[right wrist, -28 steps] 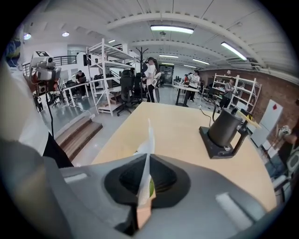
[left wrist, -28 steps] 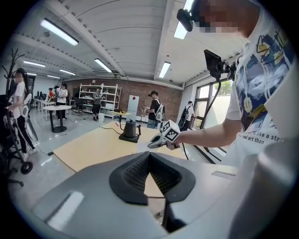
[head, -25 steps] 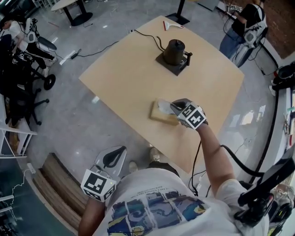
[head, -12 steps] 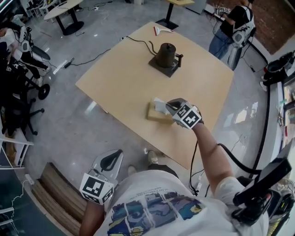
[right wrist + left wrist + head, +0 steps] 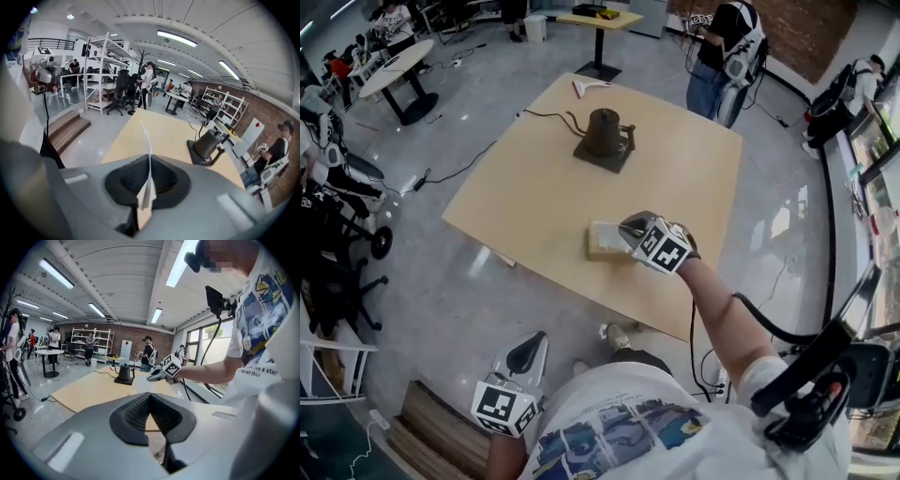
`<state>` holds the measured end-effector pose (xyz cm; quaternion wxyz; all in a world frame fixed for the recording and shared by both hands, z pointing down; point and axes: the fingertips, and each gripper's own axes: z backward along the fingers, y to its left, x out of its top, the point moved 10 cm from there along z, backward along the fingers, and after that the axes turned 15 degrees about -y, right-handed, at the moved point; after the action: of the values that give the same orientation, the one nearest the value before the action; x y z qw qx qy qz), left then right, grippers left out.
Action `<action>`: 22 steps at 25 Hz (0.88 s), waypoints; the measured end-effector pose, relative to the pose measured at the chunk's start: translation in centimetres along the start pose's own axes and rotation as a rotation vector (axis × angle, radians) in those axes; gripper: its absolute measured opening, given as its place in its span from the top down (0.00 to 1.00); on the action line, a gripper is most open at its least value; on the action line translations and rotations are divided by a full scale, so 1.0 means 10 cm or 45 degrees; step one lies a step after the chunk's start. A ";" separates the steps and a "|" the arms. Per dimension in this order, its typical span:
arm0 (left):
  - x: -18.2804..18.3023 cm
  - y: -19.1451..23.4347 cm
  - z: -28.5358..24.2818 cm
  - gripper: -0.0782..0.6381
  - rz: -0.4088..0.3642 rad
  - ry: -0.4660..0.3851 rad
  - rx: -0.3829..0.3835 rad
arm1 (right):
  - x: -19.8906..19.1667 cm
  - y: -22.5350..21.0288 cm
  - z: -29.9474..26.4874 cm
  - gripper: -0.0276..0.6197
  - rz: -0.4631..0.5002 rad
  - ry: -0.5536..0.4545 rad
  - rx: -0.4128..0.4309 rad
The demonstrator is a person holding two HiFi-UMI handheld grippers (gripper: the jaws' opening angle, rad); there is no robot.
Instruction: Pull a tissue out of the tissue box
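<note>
The right gripper (image 5: 149,164) has its jaws pressed together on a white tissue (image 5: 146,197). The sheet is pinched to a thin edge between the ribbed pads and stands up out of them in a narrow strip. From the head view this gripper, with its marker cube, is held over the right end of the tissue box (image 5: 602,242) and angled downward. The sheet itself is too small to make out there. The box is a flat, pale rectangle lying on the wooden table (image 5: 534,187), near the edge closest to the person.

The left gripper (image 5: 150,401) has its jaws together with nothing between them. It is held low at the person's left side, off the table and over the grey floor (image 5: 431,281), well apart from the box.

Farther across the table a dark gooseneck kettle (image 5: 603,132) stands on a dark square base (image 5: 602,157), with a black cable (image 5: 546,116) trailing from it toward the table's far-left edge. A small red and white object (image 5: 591,86) lies near the far corner. Beyond the table a person (image 5: 724,47) stands wearing a harness.
</note>
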<state>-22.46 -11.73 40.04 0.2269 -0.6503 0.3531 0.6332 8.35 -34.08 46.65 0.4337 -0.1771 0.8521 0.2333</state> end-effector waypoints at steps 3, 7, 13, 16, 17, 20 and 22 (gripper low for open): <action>0.01 0.00 0.01 0.89 -0.010 -0.005 -0.034 | 0.11 0.06 0.11 0.95 0.021 -0.017 -0.041; 0.01 0.00 0.04 0.89 -0.017 -0.012 -0.069 | 0.24 0.17 0.24 0.95 0.023 -0.038 -0.071; 0.02 -0.01 0.11 0.89 -0.021 -0.012 -0.128 | 0.42 0.41 0.48 0.95 0.016 -0.076 -0.109; 0.01 -0.02 0.15 0.89 -0.030 -0.012 -0.162 | 0.50 0.58 0.59 0.95 0.019 -0.093 -0.117; 0.01 -0.03 0.16 0.89 -0.033 -0.014 -0.173 | 0.53 0.63 0.64 0.95 0.019 -0.098 -0.119; 0.02 -0.07 0.17 0.89 -0.038 -0.016 -0.206 | 0.60 0.78 0.76 0.95 0.018 -0.115 -0.127; 0.02 -0.07 0.18 0.89 -0.040 -0.016 -0.230 | 0.65 0.87 0.83 0.95 0.020 -0.121 -0.131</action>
<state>-23.14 -9.94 39.59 0.1794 -0.6696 0.2830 0.6629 5.76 -22.92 39.16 0.4623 -0.1812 0.8188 0.2883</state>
